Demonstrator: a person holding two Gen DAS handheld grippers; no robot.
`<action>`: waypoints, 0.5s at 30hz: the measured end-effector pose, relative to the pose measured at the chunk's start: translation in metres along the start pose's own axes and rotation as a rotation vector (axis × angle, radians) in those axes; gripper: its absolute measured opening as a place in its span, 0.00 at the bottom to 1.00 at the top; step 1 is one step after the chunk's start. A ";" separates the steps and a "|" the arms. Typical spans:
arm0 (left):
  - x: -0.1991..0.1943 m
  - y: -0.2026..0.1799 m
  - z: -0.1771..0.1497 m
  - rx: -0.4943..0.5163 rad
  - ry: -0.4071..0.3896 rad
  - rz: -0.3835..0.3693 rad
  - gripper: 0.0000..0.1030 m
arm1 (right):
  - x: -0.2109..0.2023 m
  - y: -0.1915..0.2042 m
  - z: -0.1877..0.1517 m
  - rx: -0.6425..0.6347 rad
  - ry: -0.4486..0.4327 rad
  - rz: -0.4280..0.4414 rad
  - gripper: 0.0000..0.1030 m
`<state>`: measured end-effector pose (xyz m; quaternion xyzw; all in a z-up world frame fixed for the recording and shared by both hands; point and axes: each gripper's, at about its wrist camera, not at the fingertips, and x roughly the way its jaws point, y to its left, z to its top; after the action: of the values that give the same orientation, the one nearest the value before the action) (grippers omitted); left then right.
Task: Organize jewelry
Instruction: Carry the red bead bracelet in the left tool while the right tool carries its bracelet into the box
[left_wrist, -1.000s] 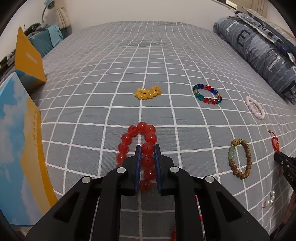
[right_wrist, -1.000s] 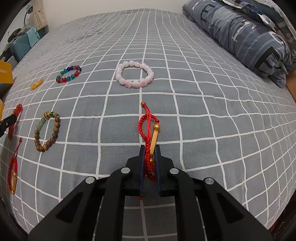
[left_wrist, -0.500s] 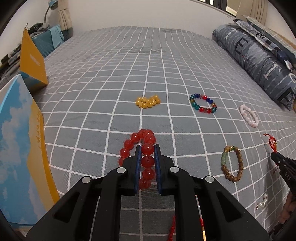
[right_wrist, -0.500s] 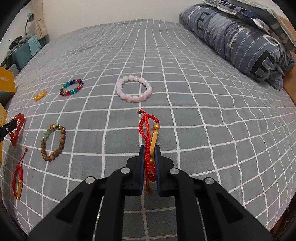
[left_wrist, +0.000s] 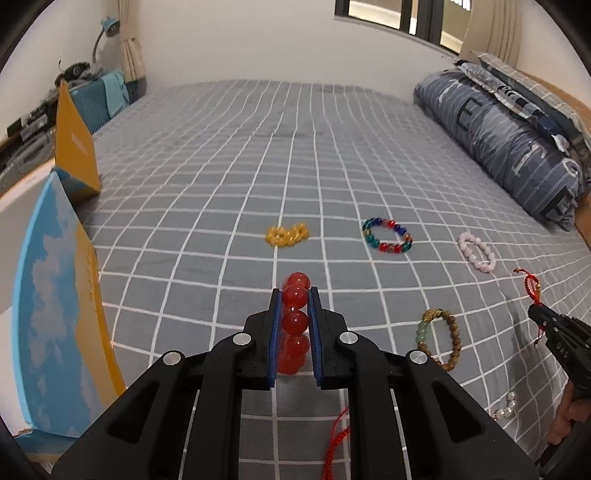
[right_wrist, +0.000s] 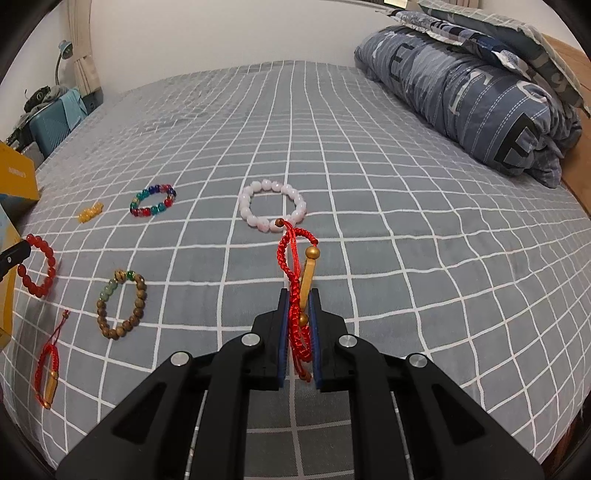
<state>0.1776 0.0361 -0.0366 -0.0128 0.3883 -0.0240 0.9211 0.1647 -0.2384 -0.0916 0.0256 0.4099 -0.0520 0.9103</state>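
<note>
A: Gripping the red bead bracelet (left_wrist: 294, 320), is the left hand-held gripper (left_wrist: 294, 295) carrying it above the bed (left_wrist: 258, 147)?

B: Yes. Its jaws are sitting narrow, pressing on the beads, and the loop is hanging down between them, clear of the checked cover. The right hand-held gripper (right_wrist: 298, 295) is pinching shut on a red cord bracelet (right_wrist: 295, 266); the cord's gold bar is poking out past the tips.

A: What is lying around the pink bracelet (right_wrist: 272, 205)?

B: Taking that one as the landmark: the multicolour bead bracelet (right_wrist: 153, 201) is lying well to its left, and the yellow beads (right_wrist: 90, 212) are sitting farther left again. The wooden bead bracelet (right_wrist: 122, 305) is resting nearer the camera and left of it. A second red cord (right_wrist: 48, 365) is lying nearer still, toward the bed's near edge. Small white pearls (left_wrist: 506, 405) are showing in the left view, near side of the wooden one.

A: And beyond?

B: A folded quilt (right_wrist: 480, 88) is lying far right of the pink bracelet; a blue and yellow box (left_wrist: 55, 325) is standing far left.
</note>
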 end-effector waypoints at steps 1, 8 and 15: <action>-0.002 -0.001 0.000 0.000 -0.010 -0.008 0.13 | 0.000 0.000 0.000 0.001 -0.004 -0.002 0.09; -0.015 -0.010 0.002 0.026 -0.088 -0.027 0.13 | -0.008 -0.001 0.002 0.020 -0.048 -0.008 0.09; -0.032 -0.011 0.007 0.014 -0.159 -0.040 0.13 | -0.019 0.004 0.008 0.022 -0.095 -0.017 0.09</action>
<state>0.1595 0.0268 -0.0080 -0.0159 0.3134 -0.0441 0.9485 0.1584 -0.2338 -0.0723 0.0296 0.3657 -0.0654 0.9280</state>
